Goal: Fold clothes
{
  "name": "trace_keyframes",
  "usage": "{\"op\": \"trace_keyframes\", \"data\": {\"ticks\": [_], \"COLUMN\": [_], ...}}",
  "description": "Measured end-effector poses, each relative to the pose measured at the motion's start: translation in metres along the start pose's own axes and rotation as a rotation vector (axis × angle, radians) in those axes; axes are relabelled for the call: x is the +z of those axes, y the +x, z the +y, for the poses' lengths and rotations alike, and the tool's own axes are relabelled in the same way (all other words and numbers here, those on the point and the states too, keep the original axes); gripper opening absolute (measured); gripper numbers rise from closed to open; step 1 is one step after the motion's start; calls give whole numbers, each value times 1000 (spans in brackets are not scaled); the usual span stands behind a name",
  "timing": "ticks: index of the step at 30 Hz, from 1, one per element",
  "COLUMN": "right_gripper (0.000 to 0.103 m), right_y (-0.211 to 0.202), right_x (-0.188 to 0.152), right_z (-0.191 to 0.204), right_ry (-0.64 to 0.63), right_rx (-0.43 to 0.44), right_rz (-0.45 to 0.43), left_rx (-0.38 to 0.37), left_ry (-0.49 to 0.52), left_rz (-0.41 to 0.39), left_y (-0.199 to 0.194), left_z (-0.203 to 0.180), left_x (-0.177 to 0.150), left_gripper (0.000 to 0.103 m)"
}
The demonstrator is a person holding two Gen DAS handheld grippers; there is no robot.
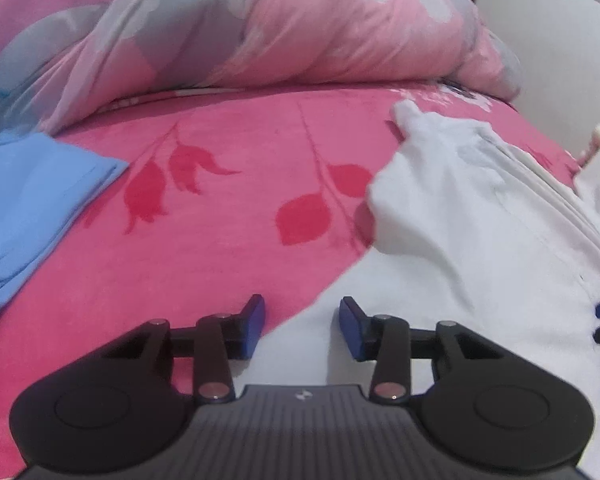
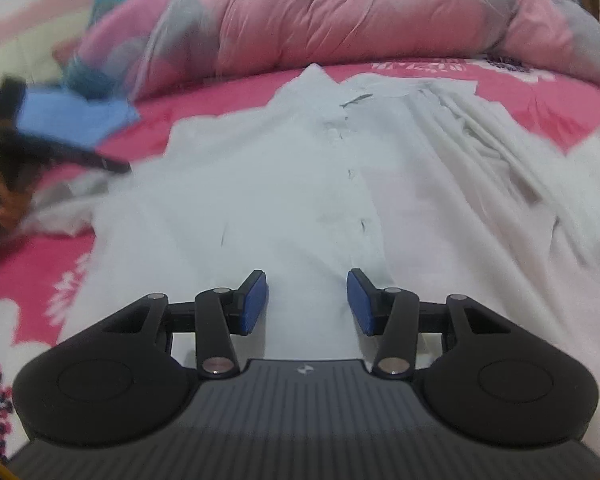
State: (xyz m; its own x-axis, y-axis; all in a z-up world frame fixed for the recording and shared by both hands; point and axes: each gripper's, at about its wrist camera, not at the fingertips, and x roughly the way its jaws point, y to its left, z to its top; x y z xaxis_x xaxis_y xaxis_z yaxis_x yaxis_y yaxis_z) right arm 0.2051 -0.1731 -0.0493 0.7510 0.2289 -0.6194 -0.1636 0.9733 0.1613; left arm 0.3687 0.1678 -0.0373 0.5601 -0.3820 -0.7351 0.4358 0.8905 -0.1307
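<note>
A white button-up shirt [image 2: 280, 184] lies spread face up on the pink bed, its collar [image 2: 320, 80] at the far end. My right gripper [image 2: 307, 296] hovers open just above the shirt's lower front, close to the button strip, with only the flat cloth below its pads. In the left wrist view the shirt [image 1: 460, 220] fills the right side, one sleeve bunched toward the middle. My left gripper [image 1: 302, 316] is open over the shirt's left edge, where white cloth meets the bed cover. Neither gripper holds anything.
A folded blue garment [image 1: 28, 200] lies on the left of the pink leaf-patterned bed cover [image 1: 220, 240]. A bulky pink and grey duvet [image 1: 300, 32] is heaped along the far side. The wall [image 1: 560, 60] stands beyond the bed's right end.
</note>
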Motion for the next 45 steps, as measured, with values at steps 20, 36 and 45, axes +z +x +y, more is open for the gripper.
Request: {"op": "trace_keyframes", "data": {"ticks": [20,36,45], "right_gripper": [48,50,51], "right_y": [-3,-2,-1], "right_x": [-12,-13,-13], "right_z": [-23,-26,-23], "right_ry": [126,144,119], "right_rx": [129,146,131], "right_rz": [-82,-85,-81], "left_rx": [246,288,423], "left_ry": [-190,-367,-468], "left_rz": [-28,-159,-158], "left_y": [-16,-131,-141], "left_z": [-16,27,38], "left_x": [-12,-83,-134], "left_gripper": [13,45,27]}}
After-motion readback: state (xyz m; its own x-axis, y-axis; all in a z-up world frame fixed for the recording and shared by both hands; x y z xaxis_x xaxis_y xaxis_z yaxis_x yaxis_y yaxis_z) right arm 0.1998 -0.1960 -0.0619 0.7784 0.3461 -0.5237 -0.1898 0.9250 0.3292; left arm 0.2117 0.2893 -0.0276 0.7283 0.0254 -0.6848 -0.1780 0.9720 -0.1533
